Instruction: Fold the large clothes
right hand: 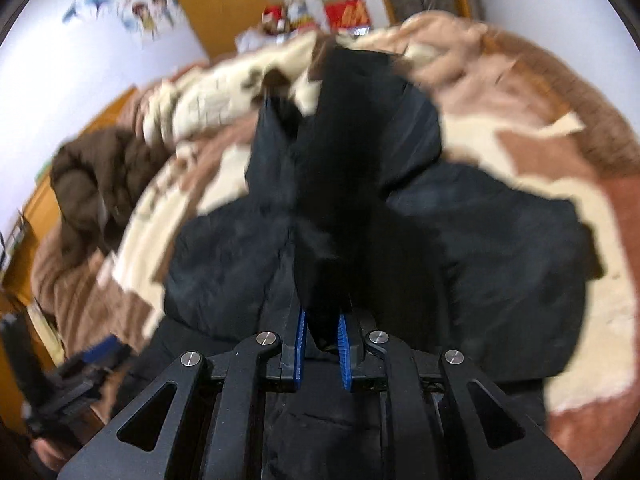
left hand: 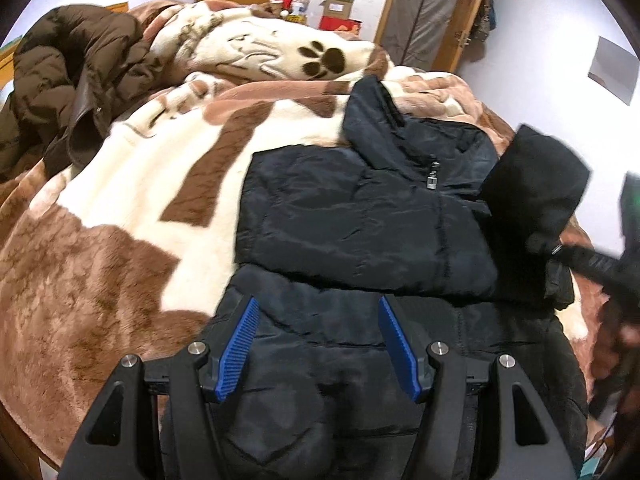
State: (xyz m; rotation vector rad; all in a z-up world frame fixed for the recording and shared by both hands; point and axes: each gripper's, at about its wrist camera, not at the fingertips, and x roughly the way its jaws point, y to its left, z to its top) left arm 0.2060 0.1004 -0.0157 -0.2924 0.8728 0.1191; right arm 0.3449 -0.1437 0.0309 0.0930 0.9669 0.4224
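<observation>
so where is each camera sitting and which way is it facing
Left wrist: sits behind the open left tongs, low over the black jacket, facing up the bed; the right tongs show at the right edge.
Right wrist: sits behind the right tongs, shut on a lifted sleeve; blurred.
Both share the jacket, the brown coat and the blanket.

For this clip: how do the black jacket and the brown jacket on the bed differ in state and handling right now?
The black jacket lies spread and partly folded, one side laid across its front; the brown jacket sits in a crumpled heap at the far left.
The right gripper is clamped on a fold of the black jacket, lifting it; nothing touches the brown jacket. The left gripper is open above the black jacket's lower part.
Both are puffy coats resting on the brown-and-cream blanket.
</observation>
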